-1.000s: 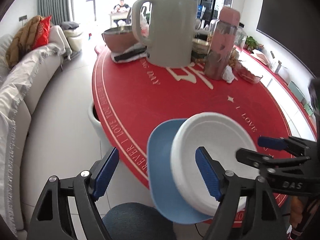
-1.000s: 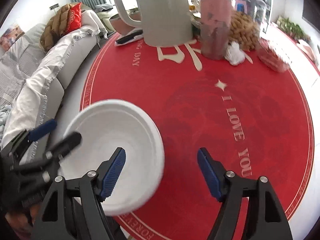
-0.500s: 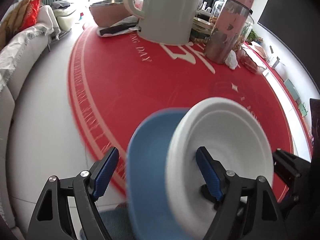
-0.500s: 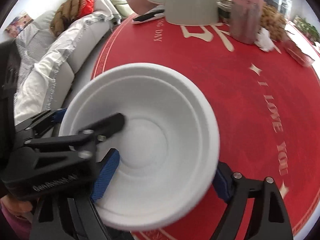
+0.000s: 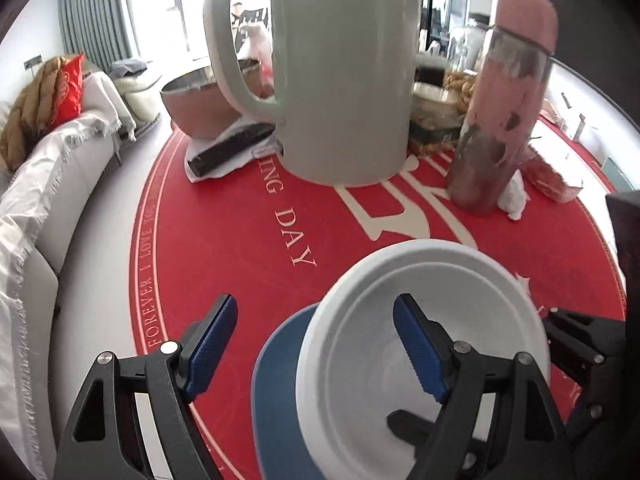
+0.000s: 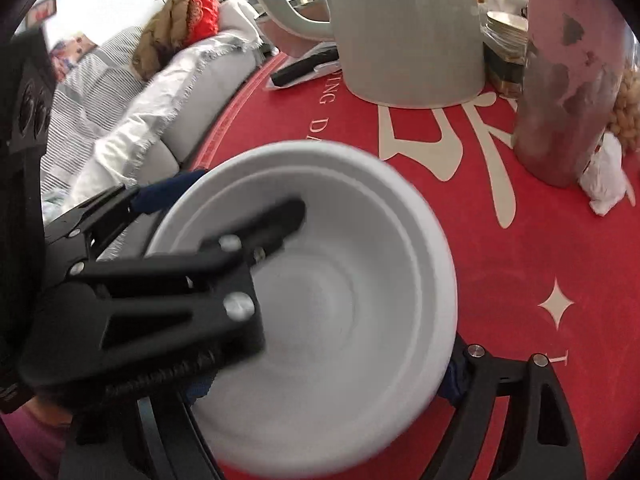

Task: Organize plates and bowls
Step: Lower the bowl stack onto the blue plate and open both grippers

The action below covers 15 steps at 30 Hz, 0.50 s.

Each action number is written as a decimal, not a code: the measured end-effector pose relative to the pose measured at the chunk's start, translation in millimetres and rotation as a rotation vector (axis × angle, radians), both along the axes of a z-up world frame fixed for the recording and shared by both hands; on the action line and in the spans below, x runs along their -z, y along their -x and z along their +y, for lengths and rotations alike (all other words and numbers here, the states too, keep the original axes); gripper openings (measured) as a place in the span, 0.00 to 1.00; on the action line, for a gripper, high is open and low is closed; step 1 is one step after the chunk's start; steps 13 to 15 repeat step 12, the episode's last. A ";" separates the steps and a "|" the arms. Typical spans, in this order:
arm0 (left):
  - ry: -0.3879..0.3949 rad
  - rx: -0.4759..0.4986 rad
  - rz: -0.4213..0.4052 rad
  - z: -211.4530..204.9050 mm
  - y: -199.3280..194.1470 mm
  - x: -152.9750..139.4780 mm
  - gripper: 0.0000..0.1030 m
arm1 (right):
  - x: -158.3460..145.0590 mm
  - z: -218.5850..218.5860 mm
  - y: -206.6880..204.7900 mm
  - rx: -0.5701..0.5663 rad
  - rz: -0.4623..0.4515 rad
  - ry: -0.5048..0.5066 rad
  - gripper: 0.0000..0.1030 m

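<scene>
Your left fingers (image 5: 316, 346) gape wide, one inside the bowl (image 5: 472, 292); right fingers (image 6: 320, 384) straddle the bowl, grip unclear.

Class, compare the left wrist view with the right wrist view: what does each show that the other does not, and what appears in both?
Only the left wrist view shows the blue plate under the white bowl and the brown bowl behind the pitcher.

Only the right wrist view shows the striped bedding beyond the sofa.

Both show the white bowl, pitcher, pink bottle and red tablecloth.
</scene>
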<state>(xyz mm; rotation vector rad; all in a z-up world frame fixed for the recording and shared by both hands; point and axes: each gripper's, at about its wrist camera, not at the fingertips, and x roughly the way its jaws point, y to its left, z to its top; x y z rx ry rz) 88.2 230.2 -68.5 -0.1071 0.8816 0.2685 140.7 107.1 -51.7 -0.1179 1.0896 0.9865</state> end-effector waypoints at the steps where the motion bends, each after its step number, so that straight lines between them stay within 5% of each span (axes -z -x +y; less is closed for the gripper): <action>1: 0.007 -0.008 0.002 0.1 5.4 -4.0 0.81 | -0.5 -4.4 1.7 0.009 0.009 0.003 0.83; 8: -0.028 -0.024 0.081 -5.7 24.0 -43.7 0.91 | -40.3 -49.7 14.8 0.193 -0.072 0.045 0.83; 15: 0.027 0.013 0.099 -11.9 24.7 -71.2 0.91 | -66.6 -57.7 16.2 0.242 -0.040 0.148 0.83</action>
